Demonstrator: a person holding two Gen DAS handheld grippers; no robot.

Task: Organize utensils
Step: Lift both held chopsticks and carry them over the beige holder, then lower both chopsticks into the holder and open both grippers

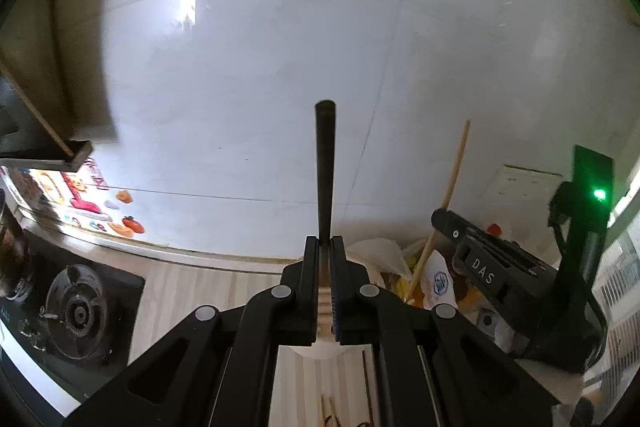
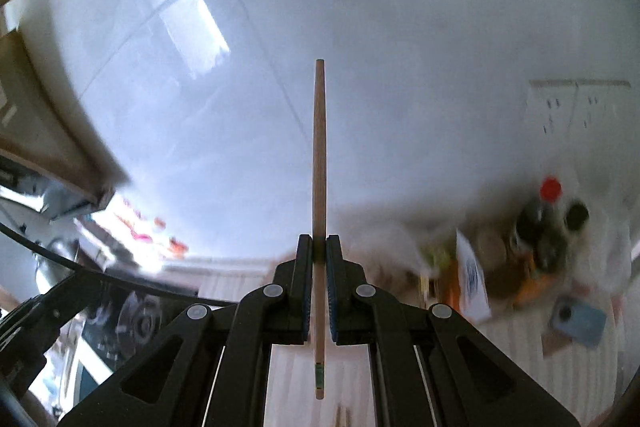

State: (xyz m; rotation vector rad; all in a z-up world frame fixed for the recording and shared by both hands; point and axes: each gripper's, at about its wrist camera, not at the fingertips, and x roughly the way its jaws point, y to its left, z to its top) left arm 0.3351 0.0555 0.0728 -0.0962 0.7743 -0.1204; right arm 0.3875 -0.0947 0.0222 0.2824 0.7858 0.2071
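While the left gripper (image 1: 325, 247) clamps the black-handled utensil (image 1: 325, 163) near its lower end, high above the counter (image 1: 192, 291), it risks pivoting out, and in the right view the right gripper (image 2: 319, 247) pinches one chopstick (image 2: 319, 187) mid-shaft above that counter, prone to sliding through.

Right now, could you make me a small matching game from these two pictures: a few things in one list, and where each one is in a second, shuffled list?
Things:
1. dark-handled utensil
2. wooden chopstick
3. gas burner
4. red-capped bottle

Places:
A. on the stove, lower left
B. clamped in the left gripper
C. among the clutter at right
D. clamped in the right gripper

Pairs: 1-B, 2-D, 3-A, 4-C
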